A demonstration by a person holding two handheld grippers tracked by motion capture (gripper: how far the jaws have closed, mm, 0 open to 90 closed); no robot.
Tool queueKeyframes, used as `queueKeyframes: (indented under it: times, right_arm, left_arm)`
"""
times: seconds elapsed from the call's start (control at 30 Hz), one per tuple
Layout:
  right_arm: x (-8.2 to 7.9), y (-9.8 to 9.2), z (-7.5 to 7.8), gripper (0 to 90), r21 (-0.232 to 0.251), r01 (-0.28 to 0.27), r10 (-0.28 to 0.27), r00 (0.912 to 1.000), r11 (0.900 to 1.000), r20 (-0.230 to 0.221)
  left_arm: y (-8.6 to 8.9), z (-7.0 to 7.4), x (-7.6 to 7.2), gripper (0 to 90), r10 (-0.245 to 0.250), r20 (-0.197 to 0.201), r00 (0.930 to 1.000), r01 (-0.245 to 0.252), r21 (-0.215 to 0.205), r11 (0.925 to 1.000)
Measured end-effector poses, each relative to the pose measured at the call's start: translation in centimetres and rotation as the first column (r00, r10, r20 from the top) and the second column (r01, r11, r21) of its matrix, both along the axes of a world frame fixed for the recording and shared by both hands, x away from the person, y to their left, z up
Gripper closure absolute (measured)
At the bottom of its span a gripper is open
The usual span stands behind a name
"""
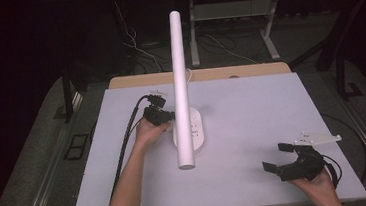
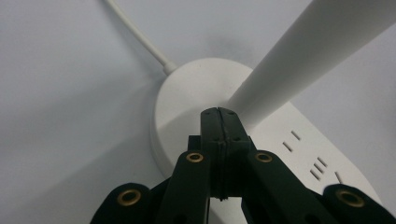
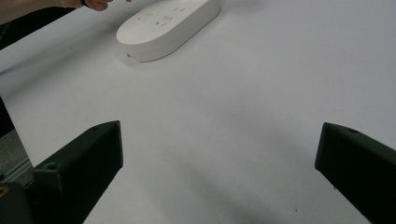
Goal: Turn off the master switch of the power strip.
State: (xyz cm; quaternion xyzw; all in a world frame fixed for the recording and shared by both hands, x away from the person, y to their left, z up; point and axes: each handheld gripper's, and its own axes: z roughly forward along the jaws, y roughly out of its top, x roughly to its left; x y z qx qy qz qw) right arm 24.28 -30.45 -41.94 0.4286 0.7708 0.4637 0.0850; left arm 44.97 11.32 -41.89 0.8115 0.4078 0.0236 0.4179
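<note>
A white desk lamp stands at the table's middle, with an oval base (image 1: pixel 197 132) (image 2: pixel 187 102) (image 3: pixel 168 25) and a long white tube arm (image 1: pixel 180 83) (image 2: pixel 303 56). My left gripper (image 1: pixel 171 116) (image 2: pixel 219 112) is at the base's left side. Its jaws are shut together with nothing between them, and the tips are right at the foot of the tube arm. Touch marks (image 2: pixel 317 163) sit on the base to the right of the jaws. My right gripper (image 1: pixel 275 156) (image 3: pixel 222 140) stands wide open near the front right corner, over bare table.
The lamp's white cord (image 2: pixel 140 39) runs off the far end of the base. The white tabletop (image 1: pixel 251 107) ends at a wooden strip at the back, with dark floor, cables and another desk's legs (image 1: pixel 270 35) beyond. The left gripper's black cable (image 1: pixel 126 138) trails down the left side.
</note>
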Motion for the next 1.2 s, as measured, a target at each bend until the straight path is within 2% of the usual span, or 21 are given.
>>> queueKeyframes:
  times: [0.07, 0.17, 0.2, 0.3, 0.4, 0.47, 0.7, 0.8, 0.93, 1.0, 1.13, 1.2]
  right_arm:
    - [0.0, 0.0, 0.0, 0.2, -0.001, -0.001, 0.001, 1.0, 1.0, -0.008]
    - [0.0, 0.0, -0.1, 0.2, -0.005, 0.0, 0.0, 1.0, 1.0, -0.002]
    - [0.0, 0.0, -0.1, 0.2, -0.001, 0.006, -0.006, 1.0, 1.0, 0.003]
    - [0.0, 0.0, 0.0, 0.2, 0.0, 0.008, -0.008, 1.0, 1.0, 0.001]
    - [0.0, 0.0, 0.0, 0.2, -0.001, 0.007, -0.007, 1.0, 1.0, 0.005]
    - [0.0, 0.0, 0.0, 0.2, -0.004, 0.005, -0.005, 1.0, 1.0, 0.002]
    - [0.0, 0.0, 0.0, 0.2, -0.001, 0.008, -0.008, 0.9999, 1.0, 0.007]
    - [-0.1, 0.1, 0.0, 0.2, -0.002, 0.003, -0.003, 1.0, 1.0, -0.005]
    - [0.0, 0.2, 0.0, 0.2, -0.002, 0.005, -0.005, 1.0, 1.0, 0.003]
    - [0.0, 0.2, 0.0, 0.2, -0.001, 0.006, -0.006, 1.0, 1.0, 0.001]
    - [0.0, 0.2, 0.0, 0.2, -0.001, 0.007, -0.007, 1.0, 1.0, 0.002]
    - [0.0, 0.2, 0.0, 0.2, -0.005, 0.003, -0.003, 1.0, 1.0, 0.001]
  left_arm:
    - [0.3, 0.4, 0.1, 89.9, 0.005, 0.021, 0.9998, -0.004, -0.012, 0.9999]
    - [0.7, 0.9, 0.0, 89.8, 0.013, 0.037, 0.9992, -0.013, -0.008, 0.9999]
    - [1.0, 1.0, -0.1, 89.7, 0.0, 0.042, 0.9991, 0.0, 0.004, 1.0]
    - [1.4, 1.6, -0.4, 89.7, 0.01, 0.049, 0.9987, -0.01, -0.005, 0.9999]
    - [1.9, 2.2, -0.7, 89.4, 0.007, 0.064, 0.9979, -0.008, 0.004, 1.0]
    - [2.3, 2.7, -0.9, 88.9, 0.012, 0.071, 0.9974, -0.011, -0.015, 0.9998]
    - [3.4, 3.8, -2.0, 78.4, 0.007, 0.1, 0.995, -0.004, -0.031, 0.9995]
    - [3.9, 4.0, -2.6, 72.8, 0.016, 0.107, 0.9941, -0.01, -0.054, 0.9985]
    - [4.6, 4.5, -3.5, 62.6, 0.031, 0.102, 0.9943, -0.023, -0.079, 0.9966]
    - [5.0, 4.7, -4.0, 54.1, 0.041, 0.098, 0.9943, -0.033, -0.088, 0.9956]
    - [5.7, 4.8, -4.9, 34.3, 0.049, 0.107, 0.993, -0.043, -0.06, 0.9973]
    - [6.1, 4.7, -5.4, 26.6, 0.049, 0.101, 0.9937, -0.043, -0.068, 0.9968]
